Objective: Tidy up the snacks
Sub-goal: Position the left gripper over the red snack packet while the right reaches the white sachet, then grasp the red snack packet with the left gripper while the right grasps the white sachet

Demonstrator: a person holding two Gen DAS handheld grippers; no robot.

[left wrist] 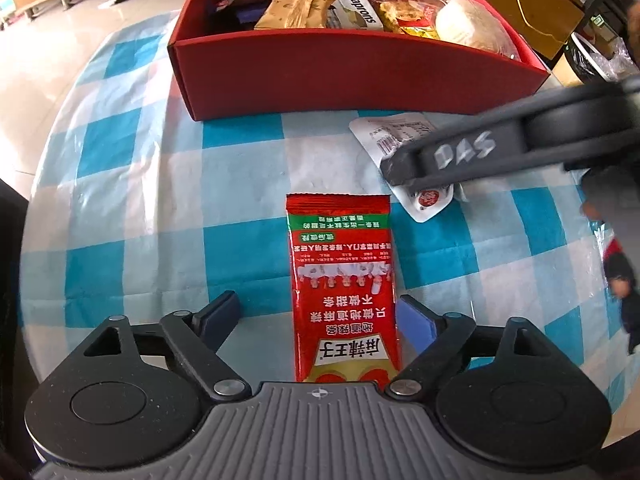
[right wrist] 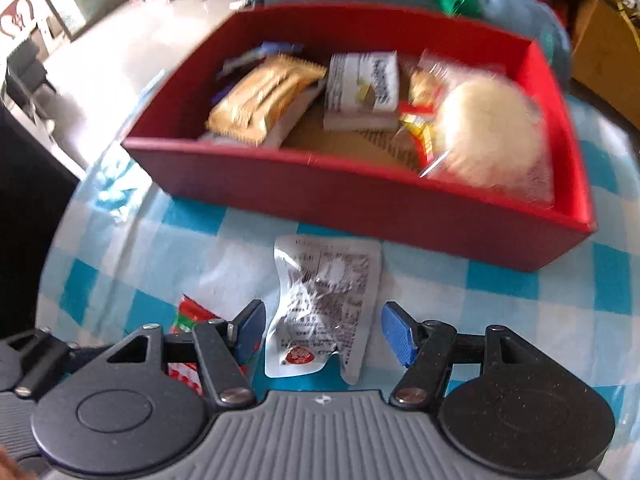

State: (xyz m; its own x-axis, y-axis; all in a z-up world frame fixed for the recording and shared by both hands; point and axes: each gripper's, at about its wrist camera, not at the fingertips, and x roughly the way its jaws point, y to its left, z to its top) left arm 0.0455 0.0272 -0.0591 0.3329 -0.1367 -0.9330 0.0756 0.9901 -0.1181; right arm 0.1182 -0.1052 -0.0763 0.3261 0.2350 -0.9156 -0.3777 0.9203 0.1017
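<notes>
A red snack packet (left wrist: 344, 280) with white print lies flat on the blue-and-white checked tablecloth (left wrist: 140, 200). My left gripper (left wrist: 320, 316) stands open over its near half, one pad on each side and neither pressing. A white crinkled sachet (right wrist: 324, 300) lies just in front of the red box (right wrist: 340, 188). My right gripper (right wrist: 324, 332) is open around the sachet, with small gaps at both pads. In the left wrist view the right gripper's black finger (left wrist: 440, 160) covers part of the white sachet (left wrist: 388, 132). The red packet's corner (right wrist: 188, 312) shows beside the right gripper.
The red box (left wrist: 360, 68) holds several snacks: a gold packet (left wrist: 288, 10), a white packet (left wrist: 356, 10), and a bagged round bun (left wrist: 472, 26). Cardboard boxes and clutter stand behind the table at the right. The table edge curves off to the left, floor beyond.
</notes>
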